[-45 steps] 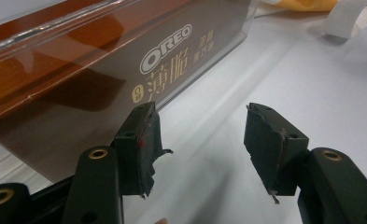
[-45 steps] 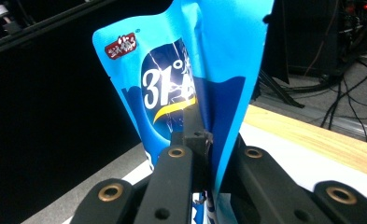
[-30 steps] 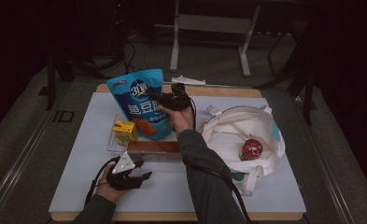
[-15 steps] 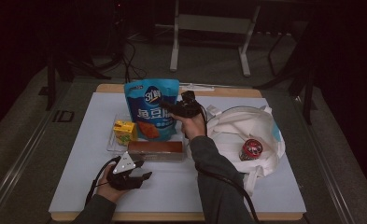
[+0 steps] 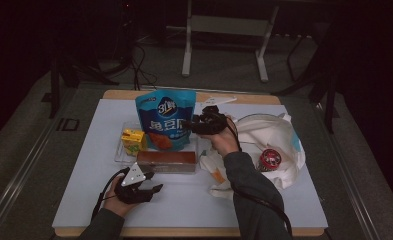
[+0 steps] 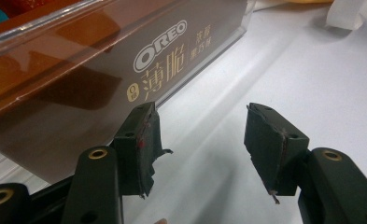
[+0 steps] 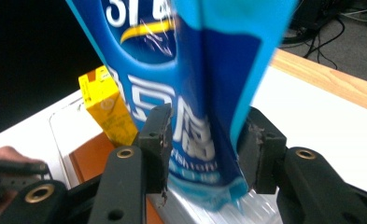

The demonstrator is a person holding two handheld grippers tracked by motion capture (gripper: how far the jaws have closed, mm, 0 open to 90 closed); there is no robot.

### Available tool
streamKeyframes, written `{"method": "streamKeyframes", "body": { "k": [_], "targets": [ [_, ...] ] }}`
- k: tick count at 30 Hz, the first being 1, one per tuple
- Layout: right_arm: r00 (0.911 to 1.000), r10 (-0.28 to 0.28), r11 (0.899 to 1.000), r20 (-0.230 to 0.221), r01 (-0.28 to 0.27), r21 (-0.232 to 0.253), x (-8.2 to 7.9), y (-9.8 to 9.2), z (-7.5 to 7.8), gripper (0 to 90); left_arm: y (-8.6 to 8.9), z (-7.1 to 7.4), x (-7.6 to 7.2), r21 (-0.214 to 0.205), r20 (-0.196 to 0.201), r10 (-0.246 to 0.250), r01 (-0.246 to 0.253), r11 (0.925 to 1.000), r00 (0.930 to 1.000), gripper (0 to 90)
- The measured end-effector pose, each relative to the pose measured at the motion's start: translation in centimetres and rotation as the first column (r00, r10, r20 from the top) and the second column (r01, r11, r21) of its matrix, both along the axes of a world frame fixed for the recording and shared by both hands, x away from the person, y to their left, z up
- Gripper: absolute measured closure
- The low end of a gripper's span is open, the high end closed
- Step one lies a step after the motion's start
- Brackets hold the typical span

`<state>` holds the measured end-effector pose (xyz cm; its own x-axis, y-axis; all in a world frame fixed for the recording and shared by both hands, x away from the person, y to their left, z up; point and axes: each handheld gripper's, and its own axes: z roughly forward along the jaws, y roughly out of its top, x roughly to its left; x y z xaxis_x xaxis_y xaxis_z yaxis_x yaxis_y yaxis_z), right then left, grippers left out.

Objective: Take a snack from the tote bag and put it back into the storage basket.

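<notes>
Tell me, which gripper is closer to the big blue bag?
Right. The right gripper has just been opening its fingers, with the blue bag between them. The left gripper rests in front of the brown cookie box, apart from the bag.

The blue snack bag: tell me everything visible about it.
The blue snack bag is a glossy plastic pouch with white lettering and an orange picture low on its front. It stands upright in the clear tray, behind the brown biscuit box and beside the yellow carton. The right claw, just opening, straddles its side edge.
</notes>
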<state>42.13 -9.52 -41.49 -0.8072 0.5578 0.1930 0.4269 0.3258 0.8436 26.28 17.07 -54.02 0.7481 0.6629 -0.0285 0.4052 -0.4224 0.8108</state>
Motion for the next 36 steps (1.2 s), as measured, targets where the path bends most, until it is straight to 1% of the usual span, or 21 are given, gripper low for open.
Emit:
{"method": "streamKeyframes", "body": {
  "k": [4, 6, 8, 9, 10, 11, 15, 17, 18, 19, 21, 23, 29, 31, 34, 35, 36],
  "targets": [
    [1.0000, -0.001, 1.000, -0.006, 0.001, -0.015, 0.0, -0.9, -0.3, 58.5, 0.0, 0.0, 0.0, 0.002, 0.000, 0.000, 0.000, 1.0000, 1.0000, 44.5],
    [1.0000, -0.006, 0.999, -0.004, 0.006, -0.031, 0.2, -1.3, -0.5, 62.1, 0.0, 0.0, 0.0, 0.003, -0.001, 0.000, 0.000, 1.0000, 1.0000, 44.5],
    [0.9990, -0.044, 0.996, 0.000, 0.044, -0.084, 0.4, -1.4, -0.8, 70.8, 0.0, 0.0, 0.0, 0.002, -0.002, 0.000, 0.000, 1.0000, 1.0000, 44.5],
    [0.9976, -0.070, 0.989, 0.004, 0.070, -0.131, 0.5, -1.3, -1.0, 71.8, 0.0, 0.0, 0.0, 0.002, -0.002, 0.000, 0.000, 1.0000, 1.0000, 44.5],
    [0.9977, -0.068, 0.988, 0.002, 0.067, -0.142, 0.6, -1.3, -1.2, 72.3, 0.0, 0.0, 0.0, 0.002, -0.002, -0.001, 0.001, 1.0000, 1.0000, 44.5],
    [0.9977, -0.067, 0.987, -0.006, 0.065, -0.147, 0.7, -1.2, -1.3, 72.6, 0.0, 0.0, 0.0, 0.002, -0.002, -0.001, 0.001, 1.0000, 1.0000, 44.4],
    [0.9978, -0.066, 0.987, 0.001, 0.066, -0.144, 0.8, -0.7, -1.7, 74.0, 0.0, 0.0, 0.0, 0.001, -0.002, -0.001, 0.001, 1.0000, 1.0000, 44.4],
    [0.9982, -0.060, 0.987, 0.001, 0.060, -0.150, 0.9, -0.3, -1.8, 78.0, 0.0, 0.0, 0.0, 0.003, -0.001, -0.003, 0.003, 1.0000, 1.0000, 44.4],
    [0.9984, -0.057, 0.987, 0.001, 0.057, -0.154, 0.9, -0.1, -1.8, 81.8, 0.0, 0.0, 0.0, 0.001, -0.001, -0.002, 0.002, 1.0000, 1.0000, 44.4],
    [0.9984, -0.055, 0.986, -0.009, 0.053, -0.159, 0.9, 0.2, -1.9, 85.7, 0.0, 0.0, 0.0, 0.000, -0.001, -0.001, 0.001, 1.0000, 1.0000, 44.4],
    [0.9984, -0.056, 0.979, 0.007, 0.056, -0.196, 0.7, 0.8, -2.0, 89.7, 0.0, 0.0, 0.0, 0.001, -0.001, -0.002, 0.002, 1.0000, 1.0000, 44.4],
    [0.9982, -0.060, 0.977, 0.005, 0.060, -0.206, 0.5, 1.2, -1.9, 90.0, 0.0, 0.0, 0.0, 0.003, -0.002, -0.003, 0.003, 1.0000, 1.0000, 44.4],
    [0.9977, -0.065, 0.970, 0.018, 0.068, -0.233, 0.0, 2.4, -1.9, 90.0, -0.1, 0.0, 0.1, 0.010, -0.005, -0.004, 0.004, 0.9999, 1.0000, 44.4],
    [0.9976, -0.068, 0.970, 0.016, 0.070, -0.234, -0.1, 2.6, -1.9, 90.0, -0.1, 0.0, 0.1, 0.011, -0.005, -0.004, 0.004, 0.9999, 1.0000, 44.4],
    [0.9979, -0.065, 0.976, 0.000, 0.064, -0.209, -0.3, 3.2, -2.0, 90.0, -0.1, 0.0, 0.1, 0.010, -0.007, -0.003, 0.003, 0.9999, 1.0000, 44.4],
    [0.9980, -0.063, 0.976, 0.003, 0.062, -0.211, -0.3, 3.3, -2.0, 90.0, -0.1, 0.0, 0.1, 0.011, -0.007, -0.003, 0.003, 0.9999, 1.0000, 44.4],
    [0.9973, -0.073, 0.973, 0.005, 0.072, -0.218, -0.3, 3.5, -2.0, 90.0, -0.1, 0.0, 0.1, 0.011, -0.007, -0.003, 0.003, 0.9999, 1.0000, 44.4]
  ]
}}
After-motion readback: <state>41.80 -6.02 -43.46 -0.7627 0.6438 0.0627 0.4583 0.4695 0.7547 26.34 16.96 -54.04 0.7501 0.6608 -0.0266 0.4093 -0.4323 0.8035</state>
